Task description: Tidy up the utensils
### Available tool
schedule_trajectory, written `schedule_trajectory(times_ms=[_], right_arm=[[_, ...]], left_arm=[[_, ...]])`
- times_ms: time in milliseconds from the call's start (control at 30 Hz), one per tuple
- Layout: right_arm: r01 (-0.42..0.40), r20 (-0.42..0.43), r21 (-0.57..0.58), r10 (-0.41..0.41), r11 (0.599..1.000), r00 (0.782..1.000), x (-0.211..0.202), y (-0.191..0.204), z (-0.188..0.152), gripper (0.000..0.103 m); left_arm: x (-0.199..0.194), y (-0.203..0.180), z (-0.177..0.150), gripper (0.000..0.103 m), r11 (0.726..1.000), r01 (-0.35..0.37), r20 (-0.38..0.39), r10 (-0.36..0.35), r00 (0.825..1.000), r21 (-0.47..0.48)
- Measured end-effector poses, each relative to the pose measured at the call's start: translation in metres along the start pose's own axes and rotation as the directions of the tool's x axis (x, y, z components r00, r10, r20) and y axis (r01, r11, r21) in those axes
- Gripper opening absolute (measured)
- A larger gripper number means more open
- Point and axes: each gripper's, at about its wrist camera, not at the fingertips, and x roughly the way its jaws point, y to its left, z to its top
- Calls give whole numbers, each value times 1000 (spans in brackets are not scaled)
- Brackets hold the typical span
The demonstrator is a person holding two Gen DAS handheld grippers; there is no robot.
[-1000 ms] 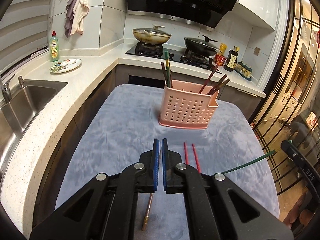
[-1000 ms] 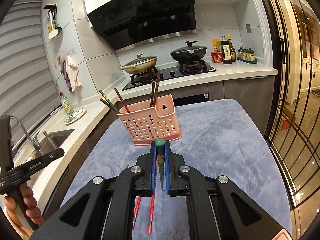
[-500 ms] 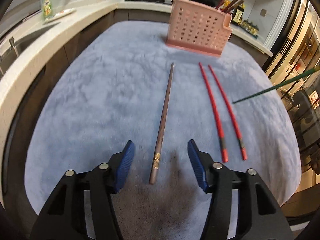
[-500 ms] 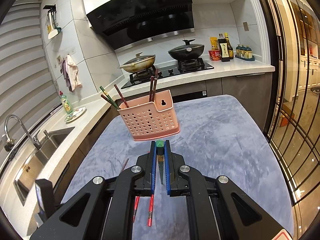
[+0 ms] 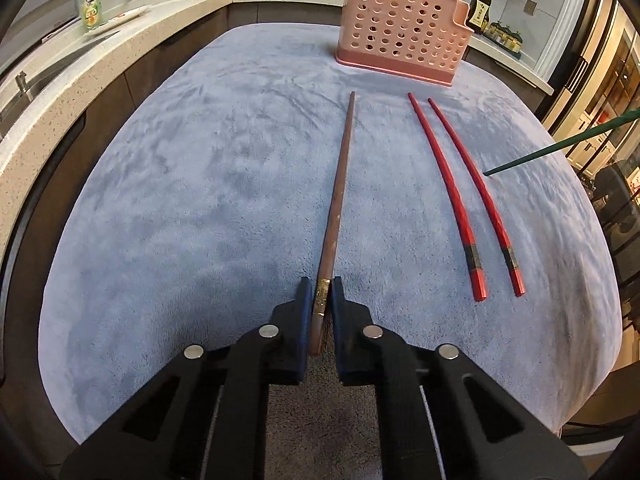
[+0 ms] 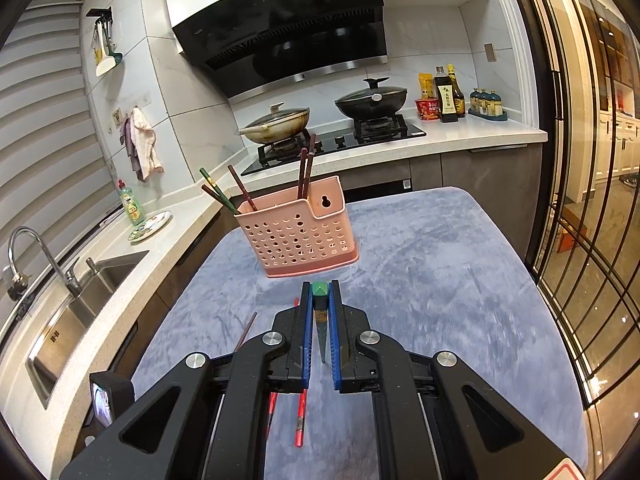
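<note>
Pink perforated caddy [image 6: 298, 232] on mat, chopsticks [image 6: 306, 168] upright inside

the pink basket [image 5: 400, 36] is cut off at the top edge of the left view; the red chopsticks [image 6: 300, 420] are largely hidden behind the right gripper [image 6: 320, 296]
</note>
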Motion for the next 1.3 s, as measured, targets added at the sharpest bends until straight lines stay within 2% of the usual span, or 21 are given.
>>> schedule_trajectory(times_ms=[167, 300, 600, 867, 1167, 1300], right_arm=[[1, 1, -1, -1, 1000, 1000, 0, 0, 0, 7], [-3, 7, -1, 3, 1000, 1000, -2, -2, -1, 7], [-40, 40, 8, 39, 999, 998, -3, 4, 21, 7], [-91, 62, 26, 89, 996, 994, 6, 11, 48, 7], [-139, 140, 33, 133, 990, 981, 23, 23, 105, 7], [-154, 182, 28, 146, 988, 972, 37, 31, 140, 7]], left_arm=[[-18, 2, 8, 8, 1000, 18, 35, -17, 999, -18], [-48, 3, 25, 7, 999, 38, 108, -34, 994, -31], [-113, 1, 89, 7, 997, 76, 281, -64, 958, -33], [-138, -11, 133, 7, 996, 93, 351, -81, 933, -16], [-168, -34, 196, 7, 995, 96, 461, -103, 882, 38], [-184, -43, 232, 7, 994, 98, 529, -108, 841, 46]])
